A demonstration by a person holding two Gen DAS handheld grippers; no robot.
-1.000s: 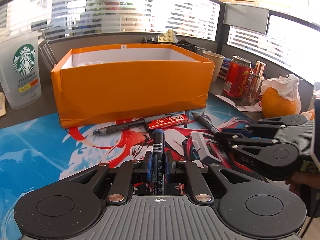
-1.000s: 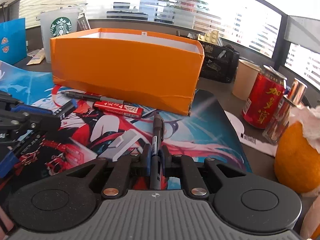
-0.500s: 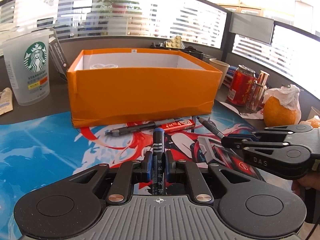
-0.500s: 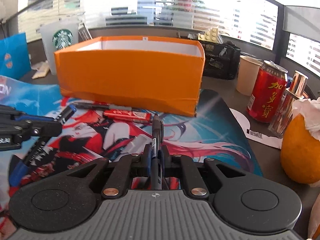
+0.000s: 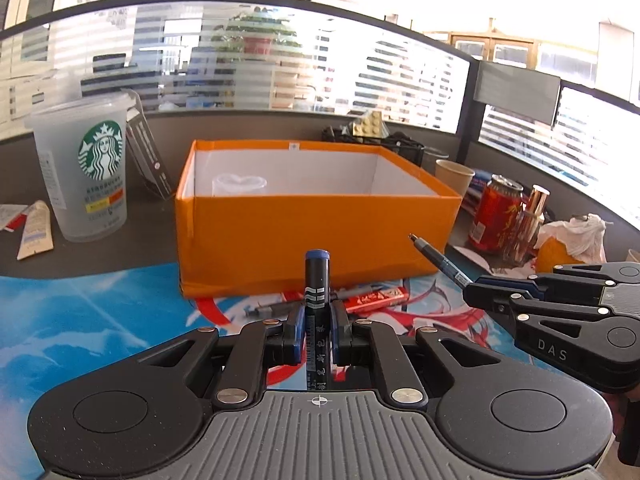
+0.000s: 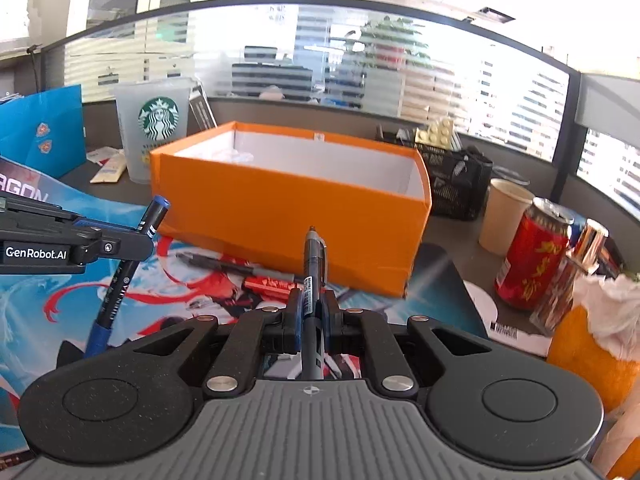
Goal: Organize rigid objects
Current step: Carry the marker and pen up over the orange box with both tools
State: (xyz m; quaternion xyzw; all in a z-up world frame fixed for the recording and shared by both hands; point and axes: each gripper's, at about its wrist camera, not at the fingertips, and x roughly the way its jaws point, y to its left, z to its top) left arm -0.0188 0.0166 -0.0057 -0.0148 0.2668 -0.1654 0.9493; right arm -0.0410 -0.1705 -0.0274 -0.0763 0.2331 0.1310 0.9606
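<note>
My left gripper (image 5: 316,330) is shut on a black marker with a blue cap (image 5: 317,280), held above the mat; it also shows in the right wrist view (image 6: 132,248). My right gripper (image 6: 311,322) is shut on a black pen (image 6: 314,264), tip pointing forward; the pen also shows in the left wrist view (image 5: 438,258). The open orange box (image 5: 316,236) stands just ahead of both, white inside, with a clear object (image 5: 238,186) in it. A grey pen (image 5: 276,308) and a red pen (image 5: 376,298) lie on the mat by the box front.
A Starbucks cup (image 5: 86,172) stands left of the box. A red can (image 6: 532,264), a paper cup (image 6: 504,216), a copper bottle (image 6: 572,272) and an orange under tissue (image 6: 596,344) stand at right. A black mesh organizer (image 6: 456,184) sits behind the box.
Both grippers have risen with their pens off the mat, and the box interior has come into view. The jaws stay shut.
</note>
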